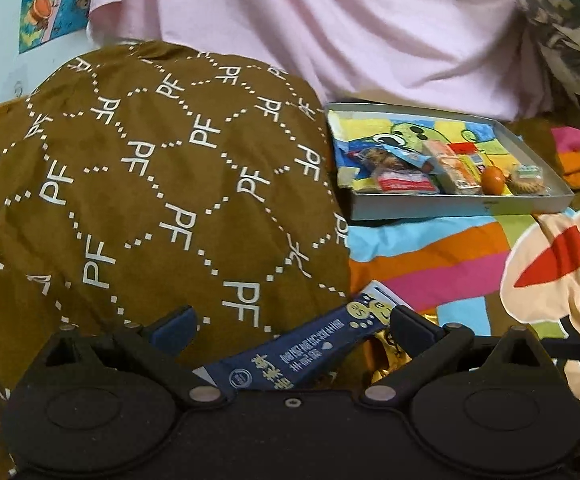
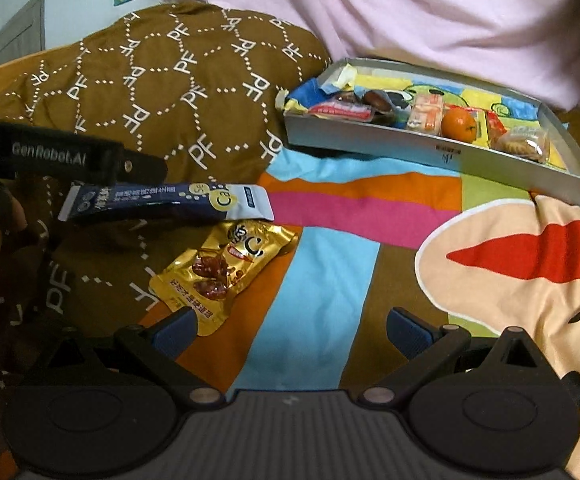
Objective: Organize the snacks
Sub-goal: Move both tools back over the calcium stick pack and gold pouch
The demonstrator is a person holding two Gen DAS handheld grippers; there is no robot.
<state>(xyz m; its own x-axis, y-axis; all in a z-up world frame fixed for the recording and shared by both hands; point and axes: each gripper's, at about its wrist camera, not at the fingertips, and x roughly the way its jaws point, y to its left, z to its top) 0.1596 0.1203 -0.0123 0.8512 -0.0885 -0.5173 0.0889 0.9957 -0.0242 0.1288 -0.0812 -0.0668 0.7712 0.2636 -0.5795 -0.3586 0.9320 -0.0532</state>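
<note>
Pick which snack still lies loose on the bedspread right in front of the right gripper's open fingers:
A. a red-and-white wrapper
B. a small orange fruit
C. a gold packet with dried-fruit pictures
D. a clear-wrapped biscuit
C: the gold packet lies flat on the bedspread just ahead of the right gripper, while the orange and the other wrapped snacks sit inside the grey tray.

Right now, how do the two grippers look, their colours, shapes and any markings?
Both are matte black. The left gripper and the right gripper have angular linkage arms with silver rivets, round black discs at the base and dark blue pads on the jaws. Seen from the right wrist view, the left gripper's side carries white lettering, "GenRobot.AI".
</note>
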